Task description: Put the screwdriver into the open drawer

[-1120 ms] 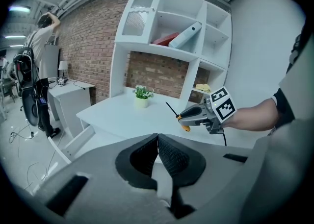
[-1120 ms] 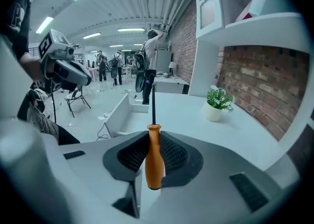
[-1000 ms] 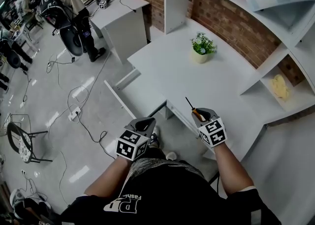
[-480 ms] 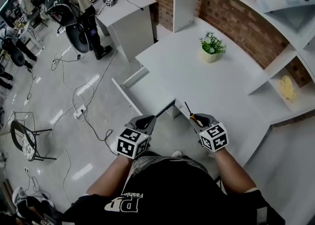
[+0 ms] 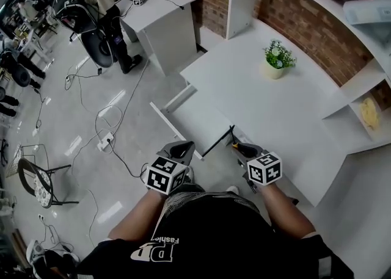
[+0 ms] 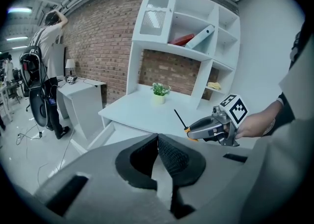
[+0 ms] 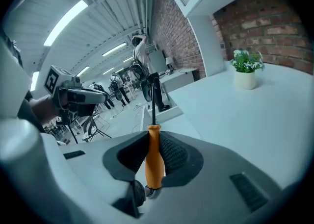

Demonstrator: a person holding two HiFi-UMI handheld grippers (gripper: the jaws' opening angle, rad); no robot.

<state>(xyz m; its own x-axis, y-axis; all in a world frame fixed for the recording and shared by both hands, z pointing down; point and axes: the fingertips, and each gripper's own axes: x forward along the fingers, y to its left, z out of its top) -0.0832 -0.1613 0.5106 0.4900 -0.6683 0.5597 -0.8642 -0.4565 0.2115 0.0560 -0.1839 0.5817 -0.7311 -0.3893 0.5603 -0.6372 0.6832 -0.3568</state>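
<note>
1. The screwdriver point(image 7: 153, 157) is pinched by its orange handle in the right gripper point(image 5: 239, 148). The black shaft sticks out ahead of the jaws and aims up-frame in the head view. It isn't in the drawer point(image 5: 194, 116) yet. I judge it sits at the drawer's near right corner, by the desk point(image 5: 263, 107) front edge.
2. Risk A: the pads hold a round handle only, and the long shaft hangs free beyond them. Any knock on the tip could pivot the tool in the grip or slide it out.
3. Risk B: the tip looks close to the drawer's side wall and the desk edge. If I swing left without clearing them, I expect a snag there.
4. Risk C: if I let go high or over the rim, the screwdriver could bounce or roll to the floor.
5. Risk D: the left gripper point(image 5: 177, 149) has its jaws pressed together with nothing between them. It hangs near the drawer's front panel, where a stray nudge could shift the drawer.
6. Pose: both forearms reach forward from the torso and sit roughly level with each other. The grippers tilt forward and down with their marker cubes on top. The right gripper is over the desk edge and the left is over the floor beside the drawer.
</note>
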